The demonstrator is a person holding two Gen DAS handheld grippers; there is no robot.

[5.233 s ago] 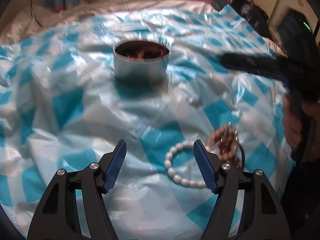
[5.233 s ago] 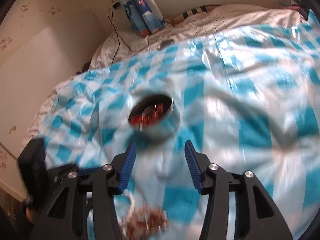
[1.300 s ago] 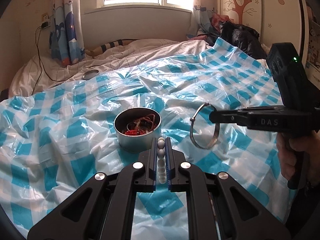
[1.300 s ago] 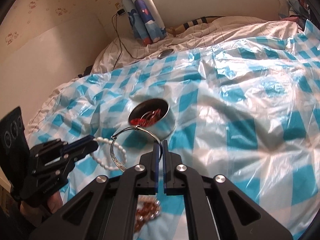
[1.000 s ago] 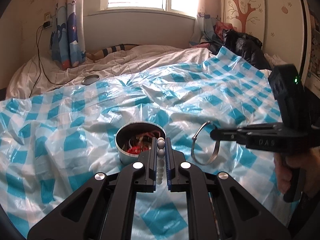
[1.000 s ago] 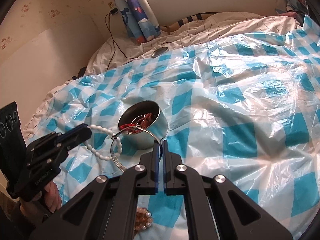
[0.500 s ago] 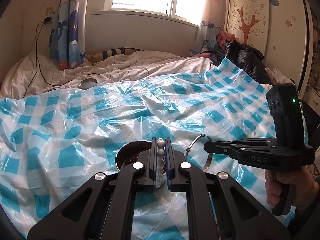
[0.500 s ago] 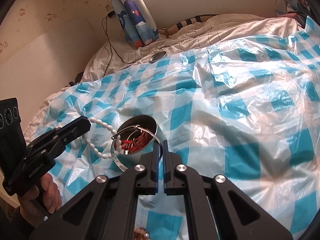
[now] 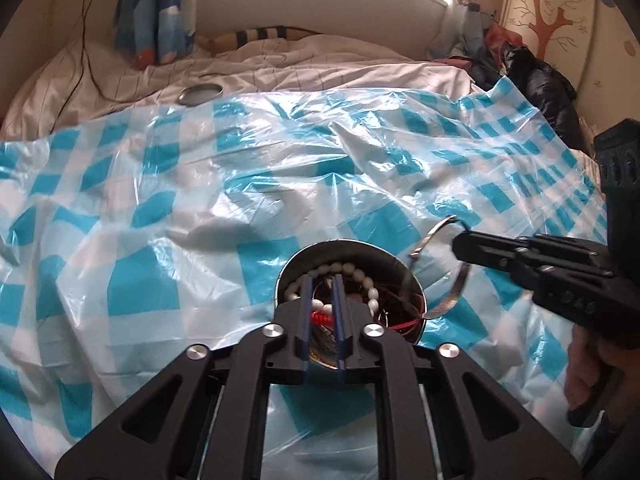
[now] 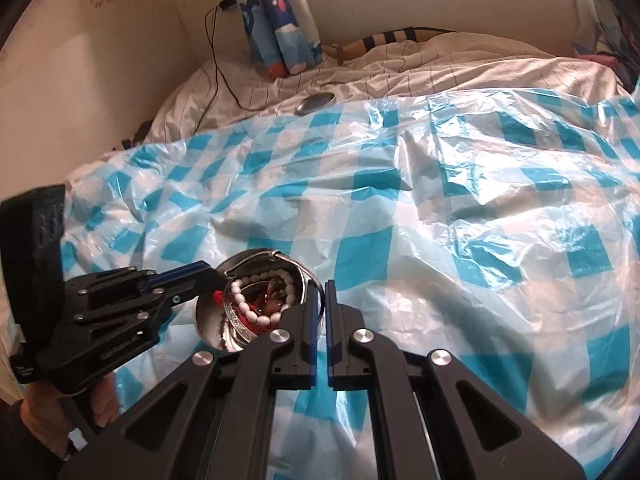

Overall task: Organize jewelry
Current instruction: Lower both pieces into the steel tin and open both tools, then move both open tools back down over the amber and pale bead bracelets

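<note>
Two narrow blue fingers (image 9: 305,304) of the left gripper (image 9: 321,280) are seen from the left wrist, parted by a slim gap and poised over the metal tin (image 9: 404,276); the jaws have just been opening, and the white bead bracelet (image 9: 352,270) that was pinched between them half a second ago is now lying loose inside the tin, curled over red and dark pieces, with a few beads showing through the gap but no longer clamped. Just right of the tin, the right gripper (image 9: 460,244) is held shut on a silver bangle (image 9: 450,296), which hangs beside the tin's rim, and a hand (image 9: 580,372) is wrapped round its handle. A blue and white checked plastic sheet (image 9: 160,208) is spread beneath everything, and a round lid (image 9: 200,94) is lying well apart on the striped bedding. From the right wrist, the right gripper (image 10: 322,284) is seen closed, the bangle (image 10: 240,322) clamped at the fingertips and hanging partly over the tin (image 10: 208,320), lower and nearer to it than a second before. The bead bracelet (image 10: 262,280) is coiled in the tin, and the left gripper (image 10: 218,274) is reaching in from the left with its tip at the tin's rim.
</note>
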